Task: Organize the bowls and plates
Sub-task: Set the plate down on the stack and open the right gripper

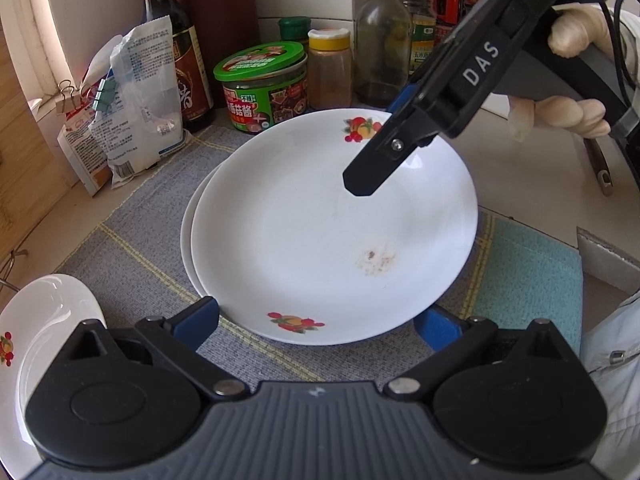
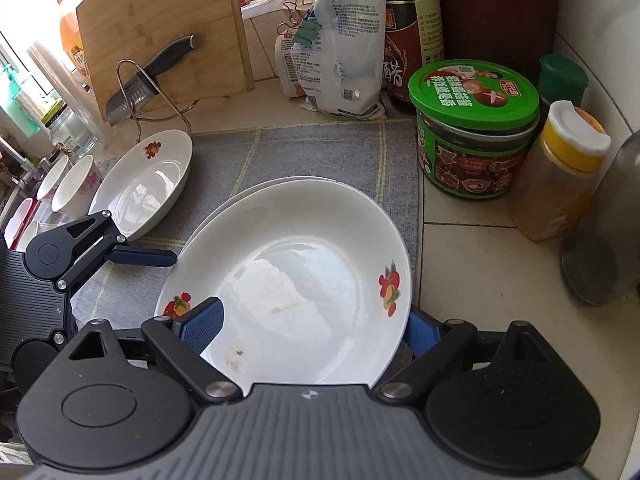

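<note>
A white plate with fruit decals lies on a second white plate on a grey mat. My left gripper is open, its blue fingers spread wide at the top plate's near rim, low by the mat. My right gripper comes in from the upper right, held by a gloved hand. In the right wrist view this gripper is open and straddles the top plate's rim: one pad is over the inside, the other outside behind the rim. The pads do not press on it.
A third decorated plate rests left on the mat, with small bowls beyond it. Behind stand a green-lidded jar, a yellow-capped spice bottle, a dark sauce bottle, bags, a cutting board and a knife.
</note>
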Demonstrator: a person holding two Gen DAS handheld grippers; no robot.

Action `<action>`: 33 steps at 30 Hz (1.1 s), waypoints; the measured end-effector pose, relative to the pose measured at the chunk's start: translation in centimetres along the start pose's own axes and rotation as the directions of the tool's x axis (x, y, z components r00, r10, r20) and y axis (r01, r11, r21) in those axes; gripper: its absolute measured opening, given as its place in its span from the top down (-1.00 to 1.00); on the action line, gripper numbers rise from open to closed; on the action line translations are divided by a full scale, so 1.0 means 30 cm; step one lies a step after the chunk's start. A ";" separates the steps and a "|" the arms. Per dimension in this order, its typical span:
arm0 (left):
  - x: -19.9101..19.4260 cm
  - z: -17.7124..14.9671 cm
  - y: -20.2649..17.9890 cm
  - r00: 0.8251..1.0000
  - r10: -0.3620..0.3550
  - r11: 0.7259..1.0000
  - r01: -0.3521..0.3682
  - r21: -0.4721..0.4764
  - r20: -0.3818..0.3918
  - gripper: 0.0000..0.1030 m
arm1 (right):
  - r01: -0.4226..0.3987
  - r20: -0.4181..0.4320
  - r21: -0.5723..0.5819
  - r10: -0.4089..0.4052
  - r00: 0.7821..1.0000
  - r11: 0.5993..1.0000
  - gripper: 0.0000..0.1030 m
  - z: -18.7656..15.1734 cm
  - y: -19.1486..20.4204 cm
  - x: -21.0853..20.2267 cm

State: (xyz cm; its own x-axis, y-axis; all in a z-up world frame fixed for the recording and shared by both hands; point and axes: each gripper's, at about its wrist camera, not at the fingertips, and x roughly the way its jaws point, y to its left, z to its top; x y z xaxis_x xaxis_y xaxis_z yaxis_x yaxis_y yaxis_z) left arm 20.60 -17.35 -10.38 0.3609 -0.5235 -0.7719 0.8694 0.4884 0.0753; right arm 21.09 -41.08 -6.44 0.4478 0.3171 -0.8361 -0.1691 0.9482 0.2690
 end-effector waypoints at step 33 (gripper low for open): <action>-0.050 -0.010 -0.009 0.998 0.038 0.996 -0.033 -0.088 0.054 -0.99 | 0.130 0.051 -0.119 -0.124 0.991 0.984 -1.00 -0.017 0.077 -0.020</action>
State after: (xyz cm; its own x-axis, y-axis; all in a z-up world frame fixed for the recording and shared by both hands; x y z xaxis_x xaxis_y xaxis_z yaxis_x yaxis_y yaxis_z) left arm 19.73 -16.50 -9.43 0.4117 -0.5416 -0.7329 0.8238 0.5650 0.0452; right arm 19.97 -39.10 -5.56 0.5098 0.1974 -0.8373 -0.2126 0.9720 0.0997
